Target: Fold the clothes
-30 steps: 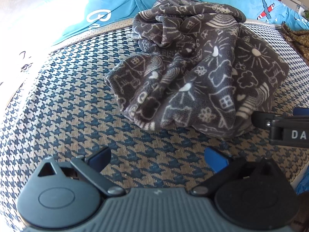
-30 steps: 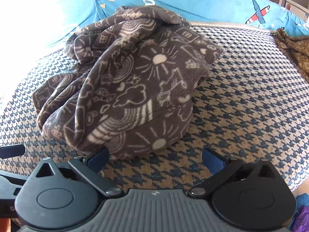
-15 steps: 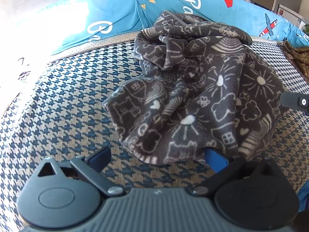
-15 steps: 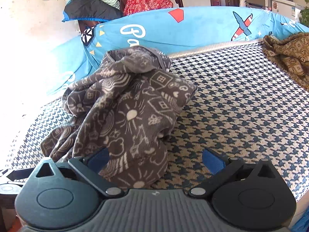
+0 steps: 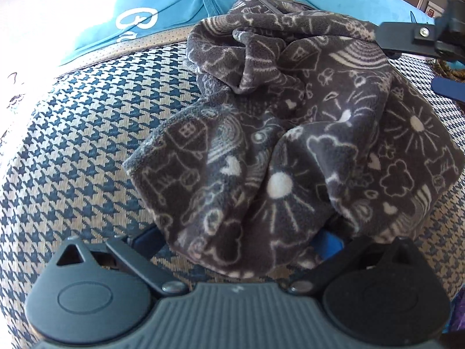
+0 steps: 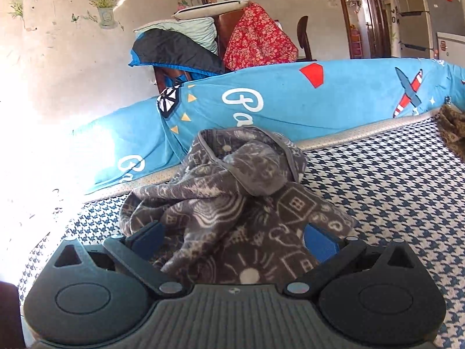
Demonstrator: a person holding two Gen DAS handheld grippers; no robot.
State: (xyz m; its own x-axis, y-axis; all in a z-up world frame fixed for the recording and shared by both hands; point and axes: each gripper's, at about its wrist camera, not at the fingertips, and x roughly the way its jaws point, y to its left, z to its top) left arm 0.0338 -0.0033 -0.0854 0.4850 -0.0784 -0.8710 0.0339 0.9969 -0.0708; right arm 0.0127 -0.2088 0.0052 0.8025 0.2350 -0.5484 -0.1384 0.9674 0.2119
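A crumpled grey fleece garment with white doodle print lies in a heap on the houndstooth bed cover. My left gripper is open, its blue-padded fingers on either side of the heap's near edge. My right gripper is open too, with the garment between its fingers; it also shows in the left wrist view, above the heap's far right side.
A blue printed quilt runs along the far edge of the bed. A brown patterned cloth lies at the right. Behind the bed stand a chair piled with bedding and a fridge.
Both grippers have moved forward onto the garment, so that fabric now lies between the fingers of each. The right gripper has tilted up and come over the heap's far side.
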